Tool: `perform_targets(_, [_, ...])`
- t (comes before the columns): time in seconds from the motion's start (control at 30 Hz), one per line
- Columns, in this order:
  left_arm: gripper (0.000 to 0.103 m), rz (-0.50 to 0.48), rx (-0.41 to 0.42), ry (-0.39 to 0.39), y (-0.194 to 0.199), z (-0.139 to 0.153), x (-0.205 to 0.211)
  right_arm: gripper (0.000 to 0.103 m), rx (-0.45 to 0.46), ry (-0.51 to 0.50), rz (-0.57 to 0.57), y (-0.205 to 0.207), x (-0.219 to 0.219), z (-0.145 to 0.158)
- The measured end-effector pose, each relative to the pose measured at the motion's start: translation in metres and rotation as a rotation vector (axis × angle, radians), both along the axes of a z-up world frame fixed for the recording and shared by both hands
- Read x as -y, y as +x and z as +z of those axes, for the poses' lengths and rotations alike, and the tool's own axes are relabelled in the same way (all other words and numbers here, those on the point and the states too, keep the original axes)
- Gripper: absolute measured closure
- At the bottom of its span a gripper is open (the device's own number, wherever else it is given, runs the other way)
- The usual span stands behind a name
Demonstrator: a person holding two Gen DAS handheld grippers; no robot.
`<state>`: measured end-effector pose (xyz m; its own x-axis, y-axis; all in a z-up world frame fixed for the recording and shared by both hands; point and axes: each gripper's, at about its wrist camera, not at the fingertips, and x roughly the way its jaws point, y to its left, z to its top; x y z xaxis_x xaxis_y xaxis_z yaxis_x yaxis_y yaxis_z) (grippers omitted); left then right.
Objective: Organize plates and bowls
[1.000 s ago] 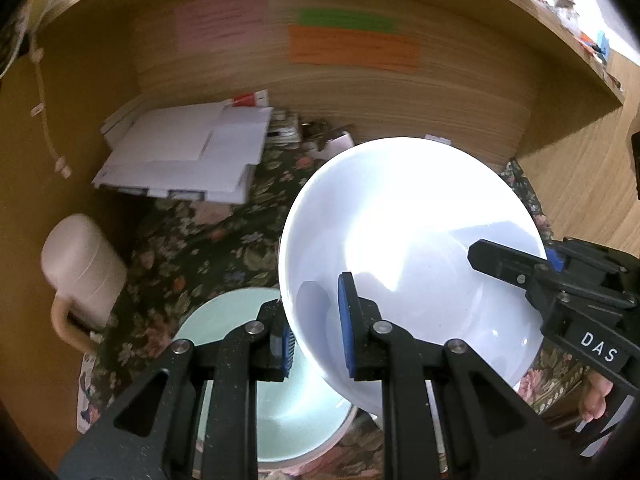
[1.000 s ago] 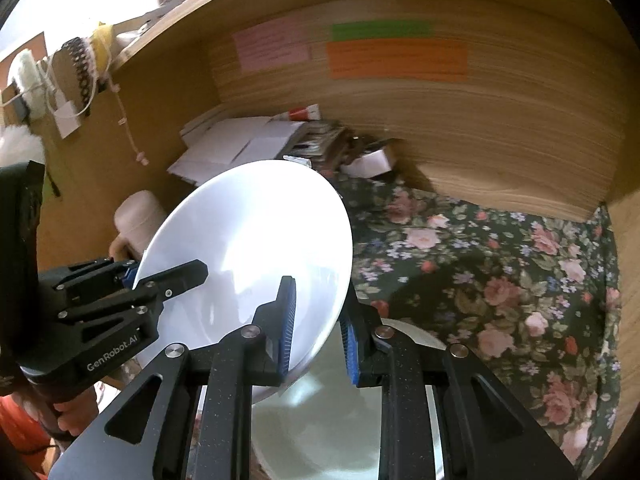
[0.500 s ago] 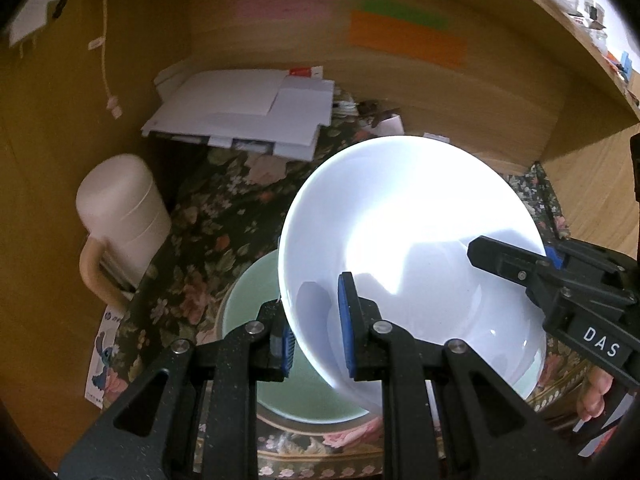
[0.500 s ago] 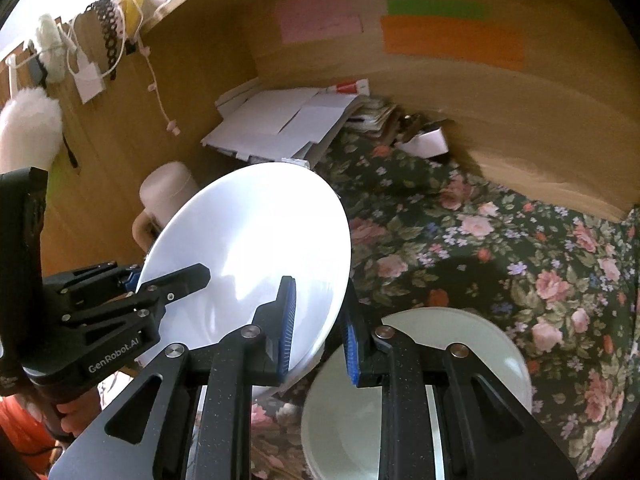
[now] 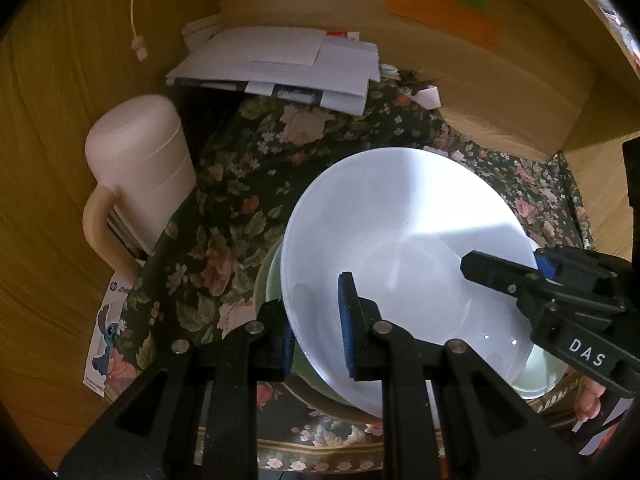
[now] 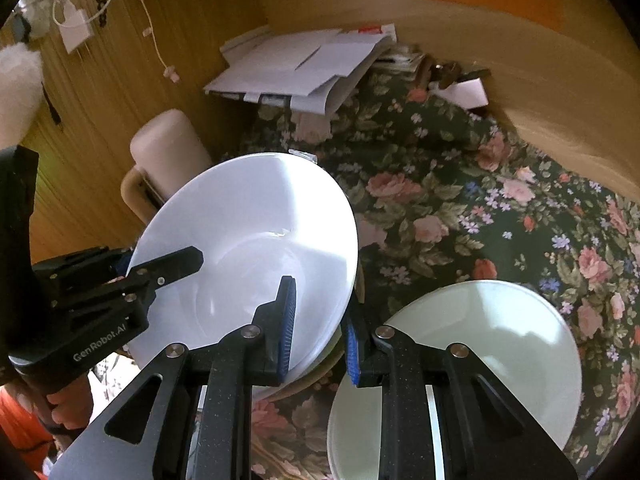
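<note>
Where floral cloth (image 6: pixel 460 184) meets wooden walls (image 5: pixel 72 128) (papers (image 5: pixel 280 60) piled) — clutter.

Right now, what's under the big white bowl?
A pale green bowl peeks out beneath the big white bowl, on the flowery tablecloth. Its middle is covered.

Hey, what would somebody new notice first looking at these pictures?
First, the big white bowl at centre, clamped at opposite rims by the left claw and right claw above a pale green dish. Next, the dark floral tablecloth, with a pale green plate lying on it lower right.
</note>
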<state>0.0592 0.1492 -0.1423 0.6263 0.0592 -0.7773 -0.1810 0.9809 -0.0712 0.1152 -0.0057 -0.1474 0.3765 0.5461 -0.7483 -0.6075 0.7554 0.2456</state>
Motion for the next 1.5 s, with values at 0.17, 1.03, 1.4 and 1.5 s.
perform_targets(0.17, [0.084,-0.001,-0.017,-0.013,0.001,-0.007,-0.006,0.083,-0.011,-0.021,0.014,0.001,-0.005,-0.005])
perform_targets(1.03, [0.084,-0.019,-0.034,-0.011,0.012,-0.014,-0.004,0.065,0.047,-0.038,0.028,0.001,0.008,0.006])
perform_targets(1.4, [0.078,0.004,-0.054,-0.050,0.021,0.001,-0.012,0.037,0.075,-0.016,-0.006,-0.002,0.015,0.013])
perform_targets(1.5, [0.074,0.012,-0.038,-0.053,0.020,0.007,-0.017,0.037,0.079,-0.017,-0.004,-0.002,0.015,0.013])
